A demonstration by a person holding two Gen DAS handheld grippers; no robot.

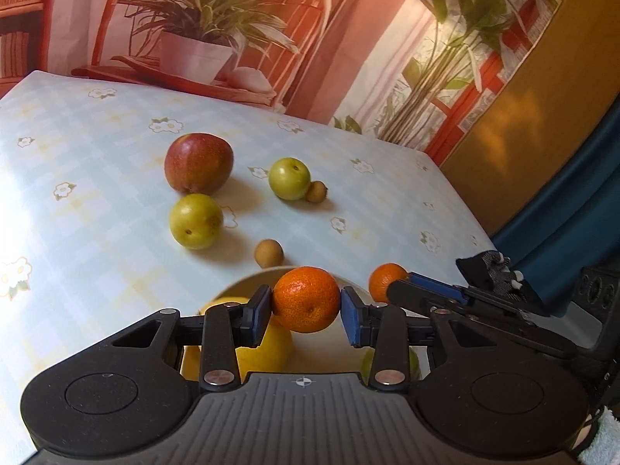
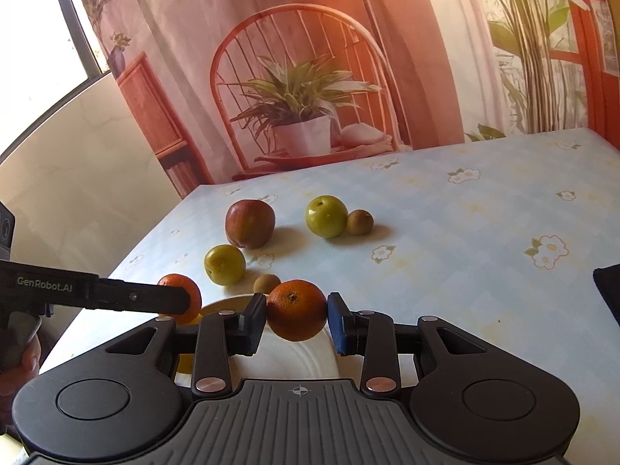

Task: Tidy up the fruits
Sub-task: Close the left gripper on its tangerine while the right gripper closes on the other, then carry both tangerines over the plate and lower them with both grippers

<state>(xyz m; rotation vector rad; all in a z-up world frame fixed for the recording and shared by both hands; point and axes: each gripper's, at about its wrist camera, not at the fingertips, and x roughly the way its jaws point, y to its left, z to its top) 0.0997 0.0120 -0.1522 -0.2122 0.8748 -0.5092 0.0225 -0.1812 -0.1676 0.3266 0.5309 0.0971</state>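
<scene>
The left hand-held gripper (image 1: 306, 304) is clamped on a mandarin (image 1: 306, 299), with its blue pads pressing both sides of the fruit. It holds the mandarin just above a white bowl (image 1: 248, 281) on the bench (image 1: 97, 135). Inside the bowl, under the fingers, lies a yellow fruit (image 1: 267, 352), and something greenish is at about 4 o'clock from it, mostly hidden.

The right hand-held gripper (image 2: 297, 312) is clamped on a second mandarin (image 2: 296, 310), also over the bowl rim (image 2: 228, 304). In the left wrist view this second mandarin (image 1: 387, 281) shows at 3 o'clock from the first one, held by the right gripper coming in from the right side. In the right wrist view the first mandarin (image 2: 182, 296) sits at 9 o'clock, between the left gripper's fingers.

Just beyond the bowl, at 12 o'clock, a small brown round fruit (image 1: 268, 253) rests on the bench, perhaps a longan. At 10 o'clock from it lies a green plum-like fruit (image 1: 196, 221), and just behind that, a red apple (image 1: 198, 163), very near or touching it. More to 1 o'clock stands a second green fruit (image 1: 290, 178) with another small brown fruit (image 1: 316, 192) touching its right side.

The bench wears a pale blue checked cloth with white flowers. Behind it hangs a printed backdrop (image 1: 348, 38) showing a potted plant on a chair.
</scene>
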